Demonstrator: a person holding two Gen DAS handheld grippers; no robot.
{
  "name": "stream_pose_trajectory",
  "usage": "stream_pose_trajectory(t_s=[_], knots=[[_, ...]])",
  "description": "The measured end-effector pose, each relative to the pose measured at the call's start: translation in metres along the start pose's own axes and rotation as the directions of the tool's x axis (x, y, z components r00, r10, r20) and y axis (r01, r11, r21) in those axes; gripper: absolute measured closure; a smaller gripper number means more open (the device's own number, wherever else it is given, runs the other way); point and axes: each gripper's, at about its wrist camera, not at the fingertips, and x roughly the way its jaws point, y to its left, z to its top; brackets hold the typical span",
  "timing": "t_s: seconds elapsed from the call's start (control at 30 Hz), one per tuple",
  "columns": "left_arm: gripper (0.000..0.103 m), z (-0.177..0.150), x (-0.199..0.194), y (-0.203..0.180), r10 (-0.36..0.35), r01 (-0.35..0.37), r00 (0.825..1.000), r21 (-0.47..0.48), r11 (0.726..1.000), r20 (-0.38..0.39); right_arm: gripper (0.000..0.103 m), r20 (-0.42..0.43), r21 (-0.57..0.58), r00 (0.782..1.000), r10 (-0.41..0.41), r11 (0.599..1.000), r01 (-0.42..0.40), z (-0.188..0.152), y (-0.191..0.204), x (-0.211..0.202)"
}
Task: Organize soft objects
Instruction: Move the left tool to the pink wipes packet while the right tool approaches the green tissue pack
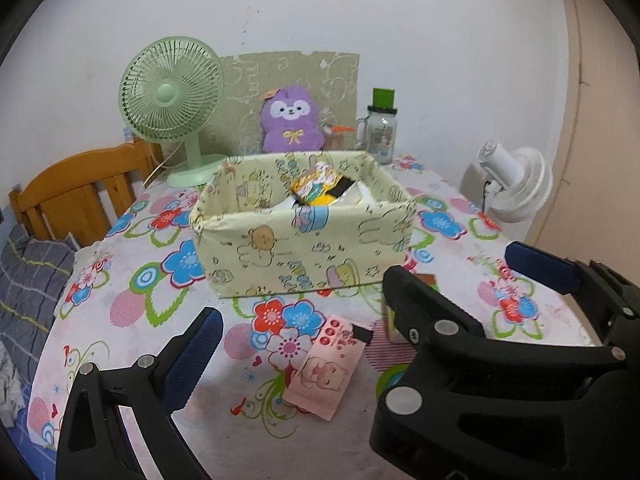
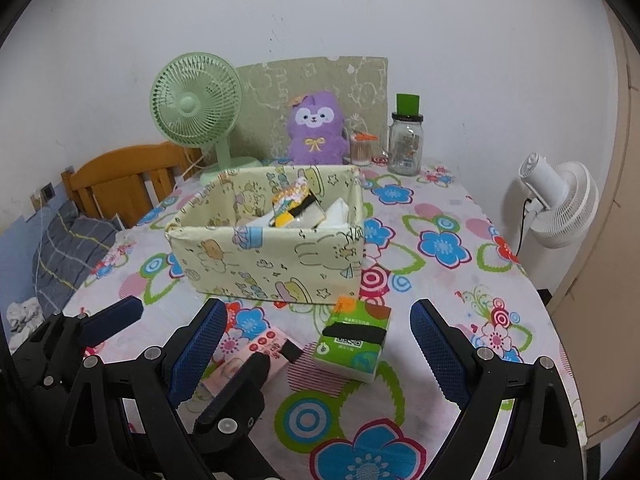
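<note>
Hovering over the floral tablecloth (image 2: 440,292), the right gripper (image 2: 316,340) is spread wide with nothing between its blue pads (image 2: 438,354); the green tissue pack (image 2: 354,340) lies just ahead at twelve o'clock. At its nine o'clock, the left gripper (image 1: 300,316) is likewise released and empty, the pink tissue pack (image 1: 326,368) resting on the cloth between its fingers. Farther at twelve o'clock stands the pale yellow fabric box (image 2: 280,260), several packets (image 2: 296,206) already inside. Beyond it, against the wall, sit a purple plush toy (image 2: 316,130), a green fan (image 2: 196,100) and a glass jar (image 2: 404,144).
</note>
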Motion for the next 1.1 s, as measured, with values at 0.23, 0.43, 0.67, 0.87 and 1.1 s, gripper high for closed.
stream_pose_trajectory(t_s=[0.23,0.43,0.67,0.87,1.1], knots=[[0.003,-0.009,0.02,-0.002,-0.016,0.016,0.998,0.005,1.0,-0.054,0.008,-0.051,0.011,0.999,-0.004,1.0,0.004,-0.01,-0.004,0.02],[0.004,-0.012,0.034,-0.002,-0.029,0.029,0.995,-0.001,1.0,-0.093,0.008,-0.08,0.026,0.997,-0.003,1.0,0.005,-0.014,-0.007,0.034],[0.01,-0.017,0.047,-0.001,-0.034,0.034,0.991,0.003,0.999,-0.127,0.008,-0.118,0.033,0.993,-0.011,0.999,0.015,-0.02,-0.009,0.049],[0.012,-0.021,0.059,0.001,-0.033,0.034,0.987,0.003,0.999,-0.158,0.008,-0.148,0.042,0.989,-0.015,0.999,0.021,-0.025,-0.012,0.061],[0.018,-0.023,0.071,0.004,-0.031,0.031,0.981,-0.001,1.0,-0.191,0.008,-0.17,0.051,0.985,-0.019,0.998,0.028,-0.026,-0.015,0.071]])
